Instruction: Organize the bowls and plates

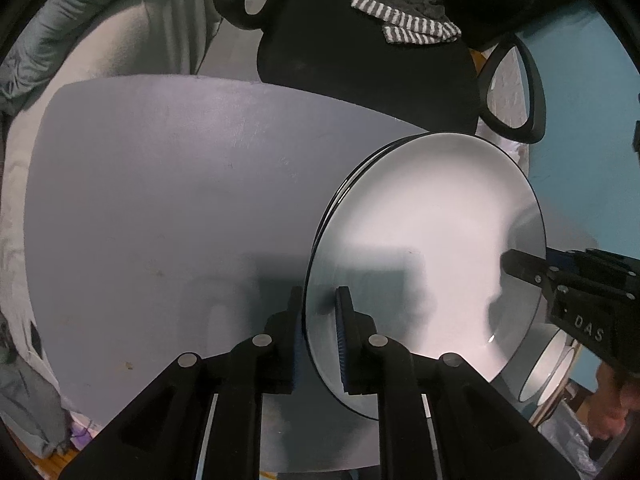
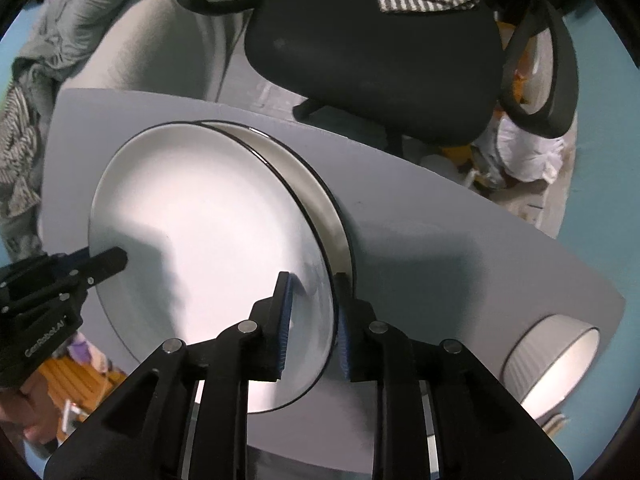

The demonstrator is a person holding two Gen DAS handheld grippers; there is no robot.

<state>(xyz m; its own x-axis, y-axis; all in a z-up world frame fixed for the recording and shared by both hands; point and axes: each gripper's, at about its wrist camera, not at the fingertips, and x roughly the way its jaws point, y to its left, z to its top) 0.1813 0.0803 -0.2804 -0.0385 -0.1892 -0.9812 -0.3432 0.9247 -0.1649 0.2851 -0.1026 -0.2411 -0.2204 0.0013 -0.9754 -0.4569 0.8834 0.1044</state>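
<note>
Grey table (image 2: 460,248): two plates (image 2: 208,240), one bowl (image 2: 556,364); both grippers (image 1: 320,336) (image 2: 312,320) clamp the top plate's rim

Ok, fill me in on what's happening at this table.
A person is sorting dishes with a hand-held gripper in each hand. Both grip the same white plate by opposite edges: the left hand-held gripper on one rim, the right hand-held gripper on the other. The plate sits above a second plate on the grey table, slightly offset from it; whether they touch is unclear. A white bowl lies on its side near the table's edge, untouched.
</note>
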